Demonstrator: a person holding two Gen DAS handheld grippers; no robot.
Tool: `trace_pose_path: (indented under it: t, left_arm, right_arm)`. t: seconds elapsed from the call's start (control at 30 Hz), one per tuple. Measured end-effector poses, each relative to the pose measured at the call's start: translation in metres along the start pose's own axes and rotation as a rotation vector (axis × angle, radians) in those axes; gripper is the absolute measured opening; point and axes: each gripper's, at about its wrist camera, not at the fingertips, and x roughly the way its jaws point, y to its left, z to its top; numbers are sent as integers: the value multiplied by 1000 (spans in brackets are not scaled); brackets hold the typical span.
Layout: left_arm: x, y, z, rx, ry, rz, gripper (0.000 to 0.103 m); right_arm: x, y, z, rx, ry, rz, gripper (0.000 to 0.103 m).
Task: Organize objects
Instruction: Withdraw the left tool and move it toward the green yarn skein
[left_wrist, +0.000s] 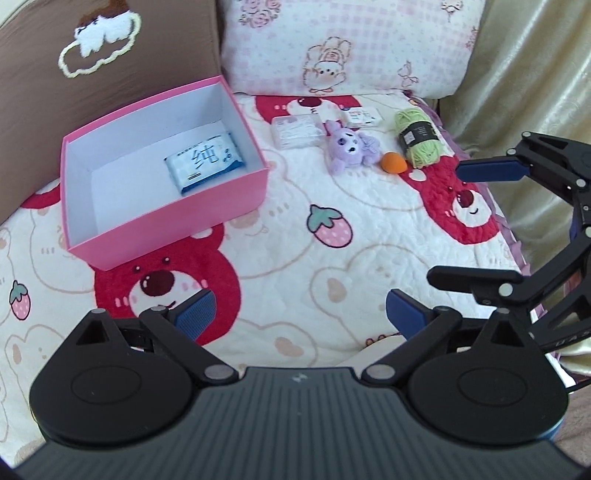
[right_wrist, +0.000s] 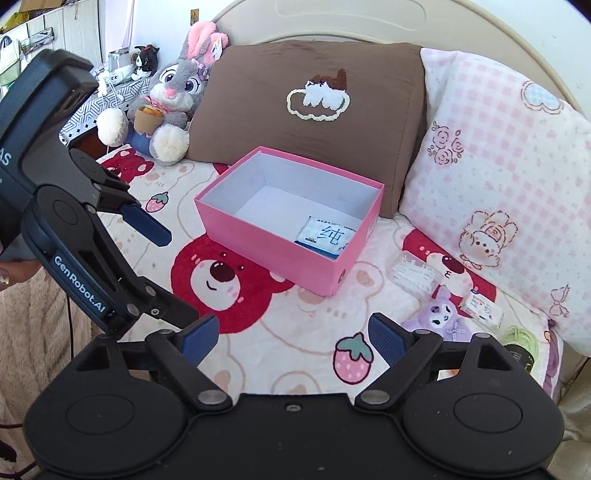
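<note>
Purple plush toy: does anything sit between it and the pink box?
Nothing visible does. The purple plush toy lies on the blanket to the right of the pink box, with bare blanket between them. The clear plastic case sits behind that line, and the box is open-topped.

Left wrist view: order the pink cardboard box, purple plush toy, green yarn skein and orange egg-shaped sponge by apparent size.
1. Pink cardboard box, though nearest the camera.
2. Purple plush toy and green yarn skein: too alike to rank.
3. Orange egg-shaped sponge.
</note>
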Motion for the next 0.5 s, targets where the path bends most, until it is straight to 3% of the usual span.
trace_pose_path:
  t: [0.13, 0.5]
  left_arm:
    - [-2, -15, 2, 46, -56, 11, 99]
    - [11, -34, 26, 13, -36, -30, 99]
  right_arm:
    - [-6, -8, -9, 51, -28, -6, 91]
    - [-29, -37, -28, 67, -39, -91, 91]
